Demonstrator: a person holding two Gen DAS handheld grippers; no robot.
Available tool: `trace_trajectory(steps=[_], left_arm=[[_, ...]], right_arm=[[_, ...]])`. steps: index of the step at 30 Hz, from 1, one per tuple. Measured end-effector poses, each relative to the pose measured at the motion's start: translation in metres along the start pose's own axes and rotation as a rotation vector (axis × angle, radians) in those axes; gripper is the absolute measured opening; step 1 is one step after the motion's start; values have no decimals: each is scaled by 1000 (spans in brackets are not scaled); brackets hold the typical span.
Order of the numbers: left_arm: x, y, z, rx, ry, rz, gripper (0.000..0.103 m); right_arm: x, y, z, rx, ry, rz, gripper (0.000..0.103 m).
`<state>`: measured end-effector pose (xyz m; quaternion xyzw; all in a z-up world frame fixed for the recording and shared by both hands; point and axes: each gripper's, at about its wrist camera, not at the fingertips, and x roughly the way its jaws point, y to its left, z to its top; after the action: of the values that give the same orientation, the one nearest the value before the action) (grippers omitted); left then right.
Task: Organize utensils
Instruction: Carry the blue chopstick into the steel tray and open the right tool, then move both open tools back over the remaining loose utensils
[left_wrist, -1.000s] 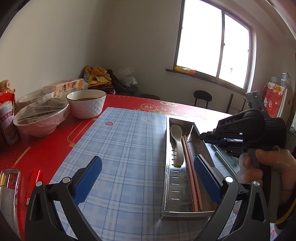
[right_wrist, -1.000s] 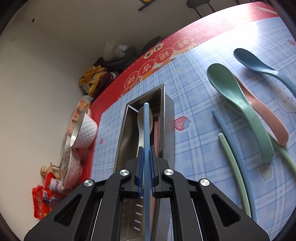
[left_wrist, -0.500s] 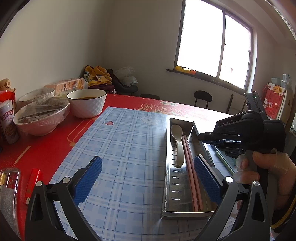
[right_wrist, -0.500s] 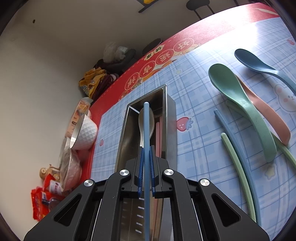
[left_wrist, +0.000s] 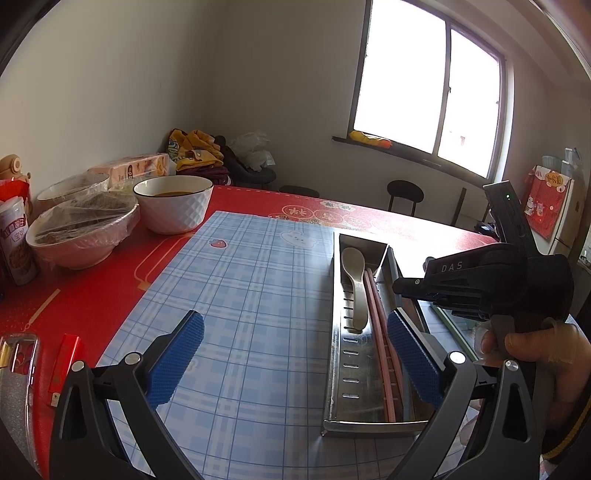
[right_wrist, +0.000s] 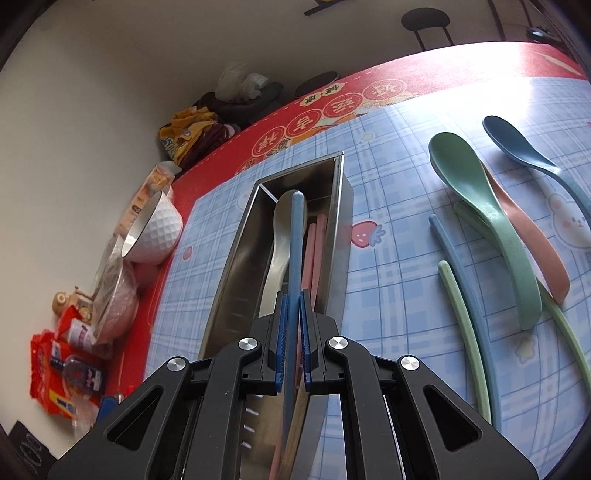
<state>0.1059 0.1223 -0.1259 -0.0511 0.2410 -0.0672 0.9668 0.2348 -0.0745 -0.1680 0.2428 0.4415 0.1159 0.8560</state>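
A slim blue plastic chopstick (right_wrist: 295, 251) sits pinched between the right gripper's (right_wrist: 291, 325) fingers, over the long stainless steel tray (right_wrist: 236, 266) holding a beige spoon (right_wrist: 280, 236) and pink chopsticks (right_wrist: 314, 251). The left gripper's (left_wrist: 295, 362) fingers stand wide, empty, above the counter (left_wrist: 110, 280).

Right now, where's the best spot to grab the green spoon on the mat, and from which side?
Grip the green spoon by its narrow handle, near the end away from the bowl, coming from above. The handle lies over the pink spoon and a green chopstick, so it is probably raised slightly off the mat.
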Motion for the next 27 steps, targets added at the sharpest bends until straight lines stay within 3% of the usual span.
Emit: trace_trajectory(steps=[9,20,22,24,27], left_arm=[[1,1,0,-5,3,1,97],[1,1,1,-6,5,3,97],[1,1,1,-5,8,6,97],[2,1,1,-2,13,13,97],[4,-2,1,12,18,35,97]], right_arm=[[-12,-1,2,-56,-5,4,9],[-74,-57,2,-133,-105,-14,9],[-86,-71,0,-168,-123,-34,15],[-98,-84,-4,-208,-143,-60,28],[-113,-103,-9,-269,-169,-101,31]])
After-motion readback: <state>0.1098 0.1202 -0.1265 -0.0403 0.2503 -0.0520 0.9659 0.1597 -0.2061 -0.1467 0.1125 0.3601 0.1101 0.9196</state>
